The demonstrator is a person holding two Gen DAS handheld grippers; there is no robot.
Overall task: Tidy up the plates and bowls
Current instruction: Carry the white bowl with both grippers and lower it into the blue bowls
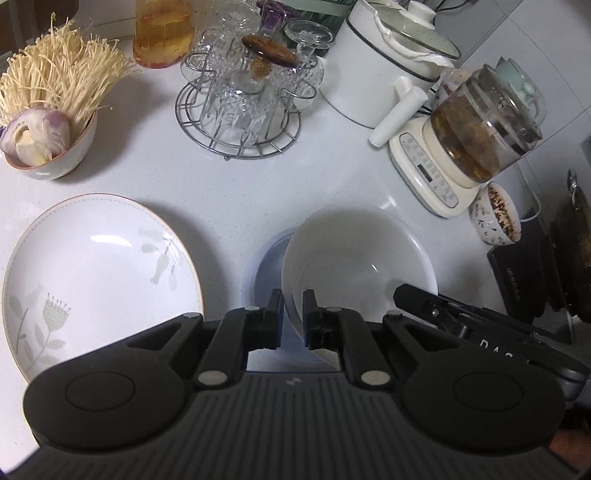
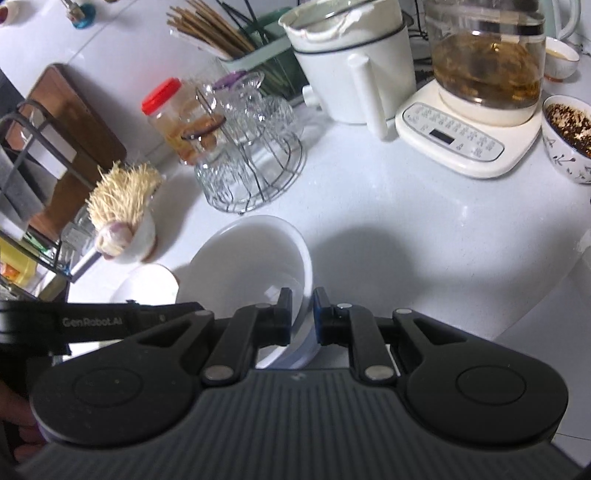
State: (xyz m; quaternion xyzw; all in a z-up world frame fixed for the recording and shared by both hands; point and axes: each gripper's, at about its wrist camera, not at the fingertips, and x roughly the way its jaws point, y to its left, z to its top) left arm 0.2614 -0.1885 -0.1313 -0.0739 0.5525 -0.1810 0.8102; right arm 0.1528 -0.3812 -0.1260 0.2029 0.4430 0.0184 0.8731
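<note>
Left wrist view: on a white kitchen counter [image 1: 184,177], the left gripper [image 1: 292,317] pinches the near left rim of a plain white bowl [image 1: 354,258], one finger inside the wall and one outside, jaws drawn close on the rim. The bowl sits over a pale blue lid or dish [image 1: 264,266] that shows at its left edge; whether it rests on it or is held just above cannot be told. At the bowl's right side the right gripper [image 1: 410,295] reaches in, a finger tip at the rim. Left of the bowl, apart from it, a wide white plate with a grey flower print [image 1: 99,269] lies flat on the counter. Behind the plate stands a small bowl of enoki mushrooms and a cut onion [image 1: 48,147]. Farther back are a wire rack of upturned glasses [image 1: 240,103], a white pot with a glass lid [image 1: 376,62], and a glass kettle of brown tea on a cream base [image 1: 476,140], with a small patterned cup [image 1: 495,218] just beside the base.

Right wrist view: the right gripper [image 2: 302,314] clamps the same bowl's [image 2: 251,258] rim from the opposite side, jaws narrowed on the thin white wall, the blue piece [image 2: 308,343] visible beneath. The left gripper's arm [image 2: 92,321] crosses at left, and the flowered plate [image 2: 147,284] shows beyond it. A red-capped jar [image 2: 170,118] and a holder of chopsticks [image 2: 221,33] stand at the back.
</note>
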